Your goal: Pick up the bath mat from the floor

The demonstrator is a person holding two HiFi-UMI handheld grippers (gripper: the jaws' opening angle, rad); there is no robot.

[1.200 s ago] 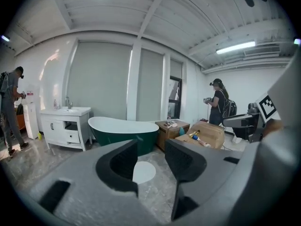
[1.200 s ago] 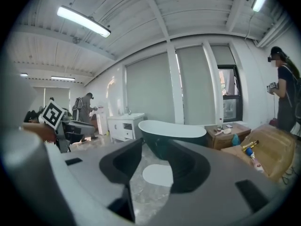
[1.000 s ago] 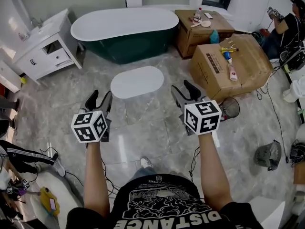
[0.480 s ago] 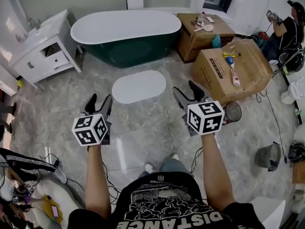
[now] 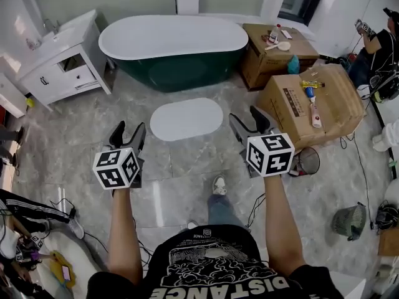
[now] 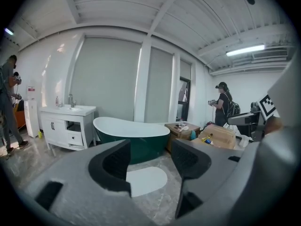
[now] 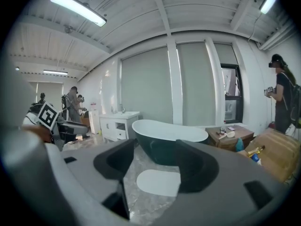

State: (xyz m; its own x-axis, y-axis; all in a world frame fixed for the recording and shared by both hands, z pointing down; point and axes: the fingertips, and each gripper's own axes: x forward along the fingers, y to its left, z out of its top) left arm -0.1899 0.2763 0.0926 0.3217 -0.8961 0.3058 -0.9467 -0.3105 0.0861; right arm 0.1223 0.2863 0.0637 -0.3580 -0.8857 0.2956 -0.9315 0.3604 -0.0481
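Note:
The bath mat is a white oval lying flat on the grey marble floor in front of the bathtub. My left gripper is held out at the mat's near left, above the floor and apart from it, open with nothing between its jaws. My right gripper is level with the mat's right end, also open and empty. In the left gripper view the mat shows through the gap of the left gripper. In the right gripper view the mat lies beyond the right gripper.
A green and white bathtub stands behind the mat, with a white vanity at the left. Right of the mat are a cardboard box, a wooden crate and a wire basket. Cables trail on the floor. People stand at the room's edges.
The person has stepped forward, one shoe now ahead on the floor. Mat and bathtub sit a little nearer to both grippers, which stay level and empty.

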